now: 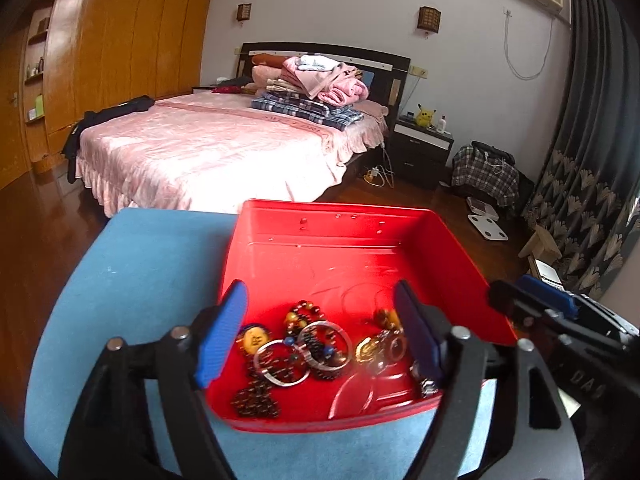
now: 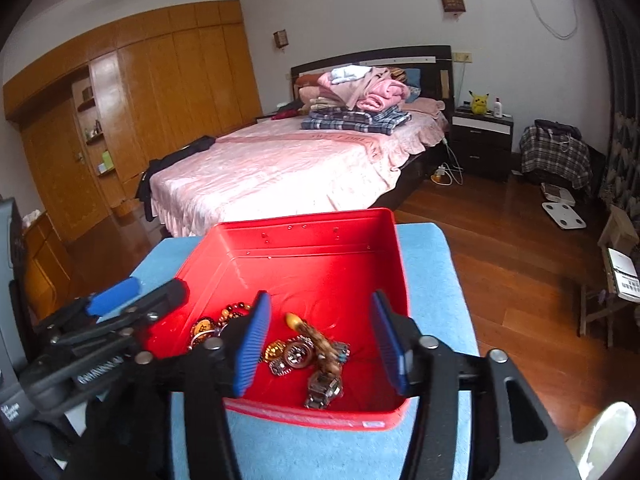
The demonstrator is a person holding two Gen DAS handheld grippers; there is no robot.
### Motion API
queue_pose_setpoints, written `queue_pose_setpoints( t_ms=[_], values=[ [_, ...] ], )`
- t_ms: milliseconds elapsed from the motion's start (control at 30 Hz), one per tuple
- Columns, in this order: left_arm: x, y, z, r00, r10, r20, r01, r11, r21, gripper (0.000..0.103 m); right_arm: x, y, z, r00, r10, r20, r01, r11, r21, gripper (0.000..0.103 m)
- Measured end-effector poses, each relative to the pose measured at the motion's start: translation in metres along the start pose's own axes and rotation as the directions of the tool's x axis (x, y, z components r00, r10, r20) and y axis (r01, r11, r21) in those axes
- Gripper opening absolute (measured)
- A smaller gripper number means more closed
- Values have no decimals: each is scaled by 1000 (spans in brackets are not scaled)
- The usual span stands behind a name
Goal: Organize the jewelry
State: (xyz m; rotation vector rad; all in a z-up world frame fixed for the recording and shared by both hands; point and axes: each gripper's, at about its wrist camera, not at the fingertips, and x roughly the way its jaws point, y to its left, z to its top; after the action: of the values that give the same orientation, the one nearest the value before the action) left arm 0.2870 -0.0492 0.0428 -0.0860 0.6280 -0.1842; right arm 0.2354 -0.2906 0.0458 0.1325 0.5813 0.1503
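Jewelry (image 1: 312,344) is all sitting in the red tin tray (image 1: 440,240) on the blue tabletop (image 1: 140,280), piled at the near end in a tangle of bead bracelets, bangles, pendants and a watch, so gathering's looking done but nothing's getting sorted yet. Left gripper (image 1: 320,336) and right gripper (image 2: 320,340) are both hovering with fingers apart, holding nothing.

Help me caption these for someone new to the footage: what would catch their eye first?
The bright red tray on the blue-covered surface dominates both views, with a tangle of jewelry heaped at its near end. Both claws, left and right, stand open over that heap. Behind lies a pink bed stacked with folded clothes.
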Motion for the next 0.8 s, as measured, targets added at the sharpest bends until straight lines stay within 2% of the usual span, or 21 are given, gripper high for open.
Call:
queue_pose_setpoints(
  t_ms=[33, 100, 133, 200, 333, 633, 800],
  values=[
    [-5, 2, -2, 1000, 10, 5, -10, 1000, -4, 81, -4, -1, -2, 1000, -5, 1, 5, 1000, -1, 69],
    [-16, 8, -5, 1000, 22, 20, -22, 1000, -8, 86, -10, -3, -4, 1000, -3, 2, 3, 1000, 4, 72],
    [-22, 11, -6, 999, 29, 26, -29, 1000, -10, 88, -13, -3, -5, 1000, -3, 1, 3, 1000, 7, 79],
    [-34, 16, -11, 999, 40, 36, -40, 999, -8, 90, -24, -3, -10, 1000, -5, 4, 5, 1000, 15, 86],
    [-59, 22, -19, 996, 72, 47, -71, 997, -16, 97, -43, -1, -20, 1000, 8, 9, -9, 1000, 27, 93],
    [-112, 19, -38, 995, 78, 65, -80, 997, 17, 98, -82, 9, -48, 999, 53, 2, -53, 998, 17, 97],
    [-137, 10, -47, 993, 86, 78, -90, 995, 42, 98, -101, 15, -52, 998, 69, 12, -69, 997, 13, 97]
  ],
)
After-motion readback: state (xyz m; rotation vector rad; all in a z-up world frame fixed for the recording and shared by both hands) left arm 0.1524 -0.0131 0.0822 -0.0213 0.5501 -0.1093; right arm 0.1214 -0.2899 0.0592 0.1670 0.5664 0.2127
